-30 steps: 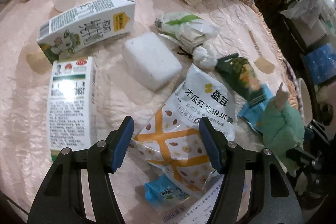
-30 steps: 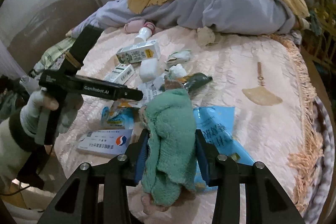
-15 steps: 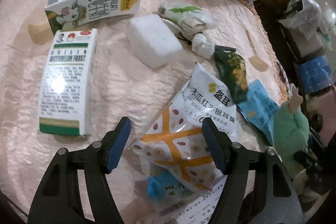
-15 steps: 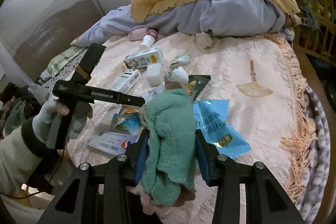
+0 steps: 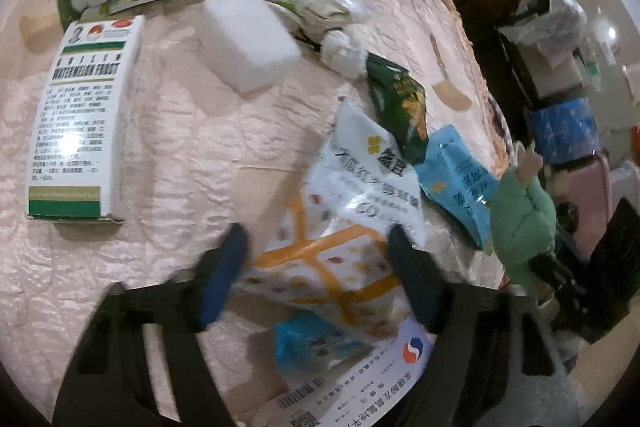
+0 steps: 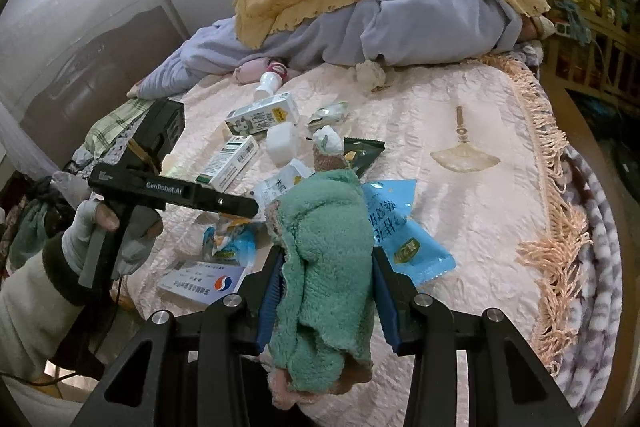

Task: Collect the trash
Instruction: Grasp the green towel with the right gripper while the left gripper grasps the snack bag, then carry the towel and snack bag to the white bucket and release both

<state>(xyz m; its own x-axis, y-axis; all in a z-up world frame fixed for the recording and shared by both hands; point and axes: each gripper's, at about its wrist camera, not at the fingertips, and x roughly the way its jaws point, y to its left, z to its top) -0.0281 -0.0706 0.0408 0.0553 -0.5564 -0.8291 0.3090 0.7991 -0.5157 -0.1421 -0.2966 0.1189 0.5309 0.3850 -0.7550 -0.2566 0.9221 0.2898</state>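
Bed (image 5: 168, 147), pink quilt: white carton (image 5: 80, 115) far left. Left gripper (image 5: 316, 267) fingers just been closing, astride white-and-orange snack bag (image 5: 344, 227), pads blurred, contact unclear. Right gripper (image 6: 326, 291) fingers pinching green fleece cloth (image 6: 328, 267) above blue wrapper (image 6: 404, 227).
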